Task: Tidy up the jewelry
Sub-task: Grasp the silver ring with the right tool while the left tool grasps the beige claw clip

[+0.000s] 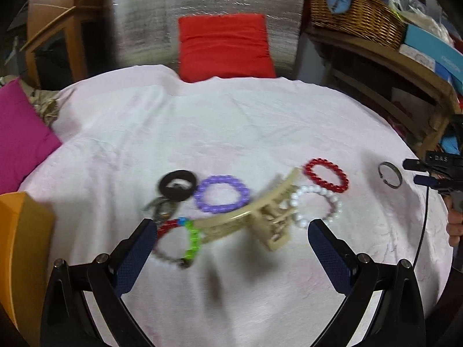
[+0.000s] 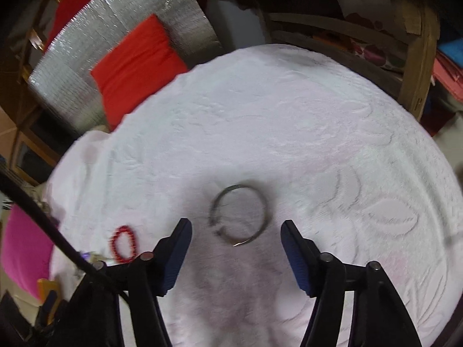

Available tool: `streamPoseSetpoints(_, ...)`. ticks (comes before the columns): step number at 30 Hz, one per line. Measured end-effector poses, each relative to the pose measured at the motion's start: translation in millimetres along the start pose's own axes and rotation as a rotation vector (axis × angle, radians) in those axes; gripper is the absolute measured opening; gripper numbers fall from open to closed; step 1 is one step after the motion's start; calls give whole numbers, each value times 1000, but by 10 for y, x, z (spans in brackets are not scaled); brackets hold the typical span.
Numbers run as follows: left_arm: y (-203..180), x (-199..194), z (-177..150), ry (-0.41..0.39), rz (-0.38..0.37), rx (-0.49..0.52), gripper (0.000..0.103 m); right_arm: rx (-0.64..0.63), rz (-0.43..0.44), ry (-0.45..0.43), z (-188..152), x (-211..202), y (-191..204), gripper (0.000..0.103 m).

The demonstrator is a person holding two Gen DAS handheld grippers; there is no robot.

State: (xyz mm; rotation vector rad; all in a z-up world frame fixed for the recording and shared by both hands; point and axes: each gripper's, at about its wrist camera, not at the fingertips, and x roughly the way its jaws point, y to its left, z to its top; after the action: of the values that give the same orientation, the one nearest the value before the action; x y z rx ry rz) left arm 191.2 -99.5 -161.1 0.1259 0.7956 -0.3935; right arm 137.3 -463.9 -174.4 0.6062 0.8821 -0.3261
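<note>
Jewelry lies on a pale pink cloth (image 1: 231,133). In the left wrist view my left gripper (image 1: 231,228) is open above a beige hair claw clip (image 1: 249,217), with a multicolour bead bracelet (image 1: 185,240) by its left finger. Beyond lie a black scrunchie (image 1: 177,185), a purple bead bracelet (image 1: 221,193), a white pearl bracelet (image 1: 317,206), a red bead bracelet (image 1: 325,175) and a metal bangle (image 1: 389,174). In the right wrist view my right gripper (image 2: 235,227) is open just short of the metal bangle (image 2: 240,215); the red bracelet (image 2: 124,244) lies to its left.
An orange box (image 1: 20,248) stands at the left edge. A magenta cushion (image 1: 20,133) and a red cushion (image 1: 224,46) lie past the cloth. A wicker basket (image 1: 356,14) sits on a wooden shelf at the back right. The right gripper (image 1: 434,173) shows at the right edge.
</note>
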Motion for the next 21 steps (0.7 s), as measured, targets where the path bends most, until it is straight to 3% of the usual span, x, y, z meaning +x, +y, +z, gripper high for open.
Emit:
streamPoseSetpoints(4, -63, 146, 79, 9, -41, -72, 102, 12, -10, 2, 55, 104, -81, 65)
streamPoseSetpoints(6, -77, 223, 101, 24, -40, -97, 92, -11, -24, 2, 67, 157, -72, 62)
streamPoseSetpoints(8, -86, 305, 108, 42, -39, -113, 72, -34, -21, 13, 79, 238, -52, 58)
streamPoseSetpoints(10, -103, 359, 101, 39, -13, -105, 71, -59, -46, 26, 78, 323, -26, 54)
streamPoseSetpoints(14, -117, 365, 99, 23, -2, -88, 53, -123, -133, 2, 71, 396, 58, 45)
streamPoseSetpoints(15, -122, 351, 100, 20, -8, -86, 49, -144, -156, -6, 57, 406, 88, 37)
streamPoseSetpoints(17, -152, 318, 103, 18, -22, -73, 29, -206, -234, -26, -9, 407, 163, 21)
streamPoseSetpoints(18, -168, 298, 100, 17, -24, -65, 27, -227, -255, -32, -28, 398, 192, 9)
streamPoseSetpoints(21, -164, 240, 86, 17, -23, -47, 26, -246, -239, -31, -63, 358, 228, 4)
